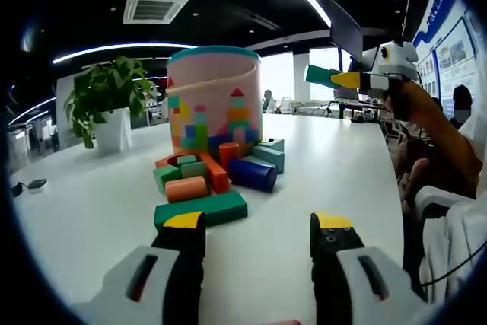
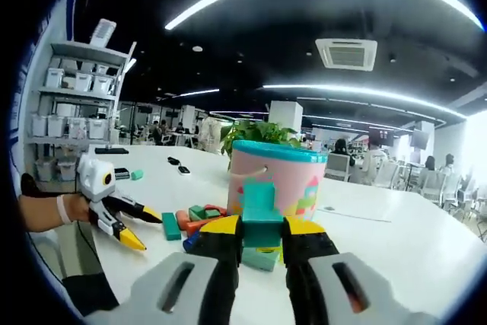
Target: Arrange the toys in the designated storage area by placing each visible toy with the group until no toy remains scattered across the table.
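left gripper view: the left gripper [image 1: 259, 234] gapes wide and empty, near a green block [image 1: 202, 208] in the toy pile before the pink bucket [image 1: 214, 97]. right gripper view: the right gripper [image 2: 262, 235] clamps a teal block [image 2: 261, 215] above the white table [image 2: 396, 245], near the bucket.

Bucket [image 2: 283, 180] lower front: hidden behind teal block [image 2: 262, 224].
Shelf bins [image 2: 59, 78]: contents too small to tell.
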A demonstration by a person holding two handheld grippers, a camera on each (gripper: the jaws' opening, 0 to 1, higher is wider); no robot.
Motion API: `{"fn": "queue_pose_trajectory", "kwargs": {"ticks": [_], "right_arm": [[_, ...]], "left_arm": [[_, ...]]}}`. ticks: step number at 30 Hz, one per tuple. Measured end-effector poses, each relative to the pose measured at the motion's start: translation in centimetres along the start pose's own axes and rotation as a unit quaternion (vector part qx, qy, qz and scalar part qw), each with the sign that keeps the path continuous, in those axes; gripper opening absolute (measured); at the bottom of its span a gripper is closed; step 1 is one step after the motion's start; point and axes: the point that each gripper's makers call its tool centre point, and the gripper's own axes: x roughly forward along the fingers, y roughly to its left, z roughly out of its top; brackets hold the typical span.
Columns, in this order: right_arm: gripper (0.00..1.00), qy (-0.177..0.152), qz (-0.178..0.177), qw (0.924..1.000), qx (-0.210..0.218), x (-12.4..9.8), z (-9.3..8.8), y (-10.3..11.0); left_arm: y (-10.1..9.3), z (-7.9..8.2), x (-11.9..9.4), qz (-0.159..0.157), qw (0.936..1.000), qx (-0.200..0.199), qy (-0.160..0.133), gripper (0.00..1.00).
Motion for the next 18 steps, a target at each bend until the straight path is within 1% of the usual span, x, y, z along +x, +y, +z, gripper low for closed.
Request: {"fn": "queue_pose_trajectory", "kwargs": {"ticks": [3,7,10,18], "right_arm": [[0.2,-0.006,0.001,1.0,-0.005,0.1,0.8,-0.1],[0.2,-0.018,-0.004,0.9998,0.003,0.1,1.7,-0.8],[0.2,-0.025,-0.009,0.9996,-0.003,0.2,2.7,-1.4],[0.2,-0.032,-0.01,0.9994,-0.012,0.4,4.1,-2.1]], "left_arm": [[0.0,0.0,0.0,0.0,1.0,0.0,0.0,0.56],[0.0,-0.1,0.0,0.0,1.0,0.0,0.002,0.56],[0.0,-0.1,0.0,0.0,1.0,0.0,0.001,0.56],[0.0,-0.1,0.0,0.001,1.0,0.001,0.003,0.56]]}}
